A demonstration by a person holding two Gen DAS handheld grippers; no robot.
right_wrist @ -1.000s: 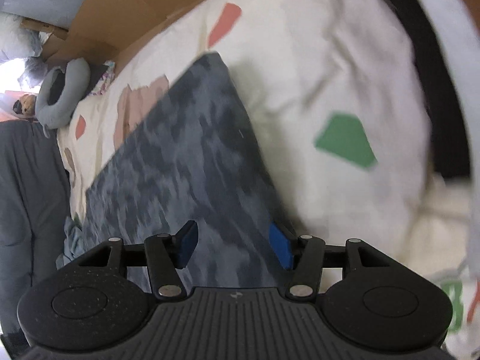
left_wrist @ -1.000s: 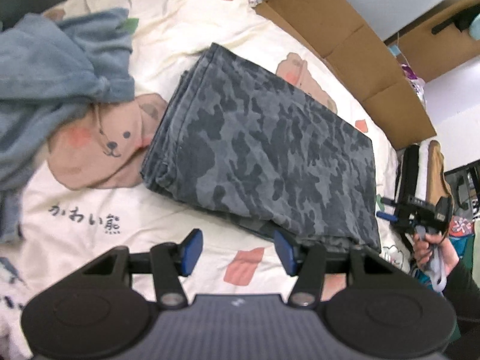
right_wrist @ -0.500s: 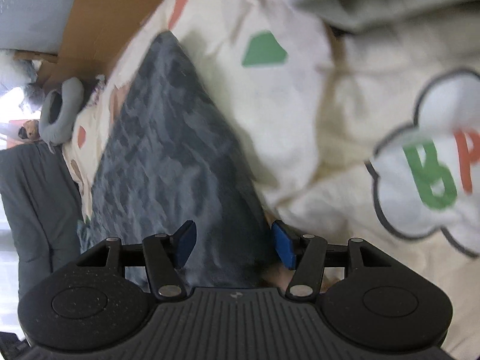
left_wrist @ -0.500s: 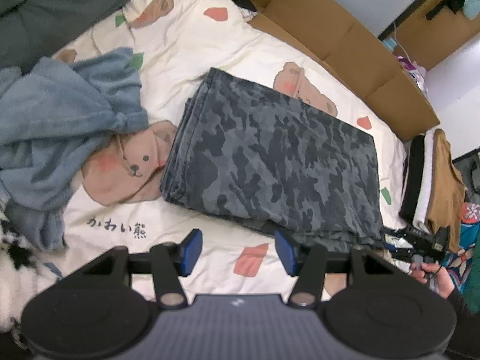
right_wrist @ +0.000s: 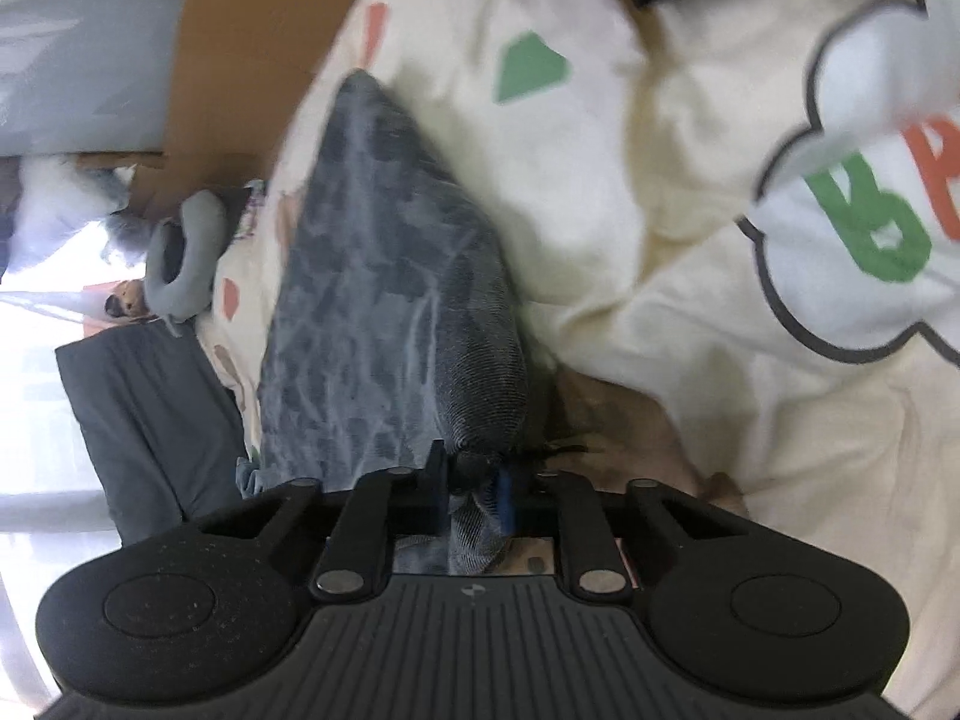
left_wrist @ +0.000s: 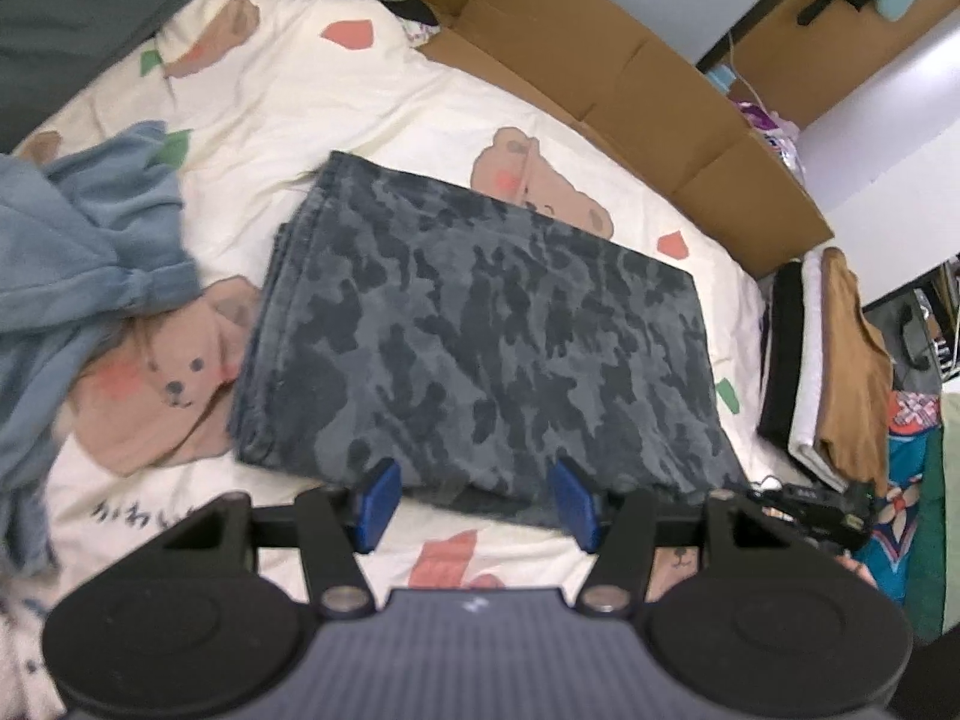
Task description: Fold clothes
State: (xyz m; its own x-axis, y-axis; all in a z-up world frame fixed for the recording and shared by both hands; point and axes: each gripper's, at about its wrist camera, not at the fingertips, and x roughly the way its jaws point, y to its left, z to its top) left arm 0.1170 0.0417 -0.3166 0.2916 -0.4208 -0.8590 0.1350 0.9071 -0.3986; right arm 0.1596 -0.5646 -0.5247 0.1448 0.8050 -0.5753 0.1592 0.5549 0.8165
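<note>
1. A folded camouflage garment [left_wrist: 480, 336], dark grey-blue and patterned, lies flat as a neat rectangle in the middle of the bed, on a cream bedsheet [left_wrist: 420, 96] printed with brown bears and small red and green shapes.
2. The left tongs [left_wrist: 477, 501] hang above the near edge of that garment, pointing steeply down. Their blue pads [left_wrist: 375, 501] stand about half apart, with nothing between them; only sheet and the garment's edge show through the gap.
3. The right tongs [right_wrist: 471, 483] are at the garment's right near corner. Their jaws are closing, and the right wrist view shows a bunched fold of the camouflage garment [right_wrist: 390, 300] pinched between the pads, with cloth spilling out behind the grip.
4. From the left wrist view the right tongs [left_wrist: 810, 504] appear as a dark shape at the garment's lower right corner, partly hidden and blurred.
5. A crumpled blue garment [left_wrist: 78, 258] lies in a heap to the left of the folded one, apart from it, covering part of a bear print.
6. A stack of folded clothes [left_wrist: 822, 354], black, white and tan, sits at the bed's right edge, near the camouflage garment but not touching it.
7. Flattened cardboard [left_wrist: 600, 78] lines the far side of the bed.
8. A grey neck pillow [right_wrist: 180, 264] rests at the far end of the bed.
</note>
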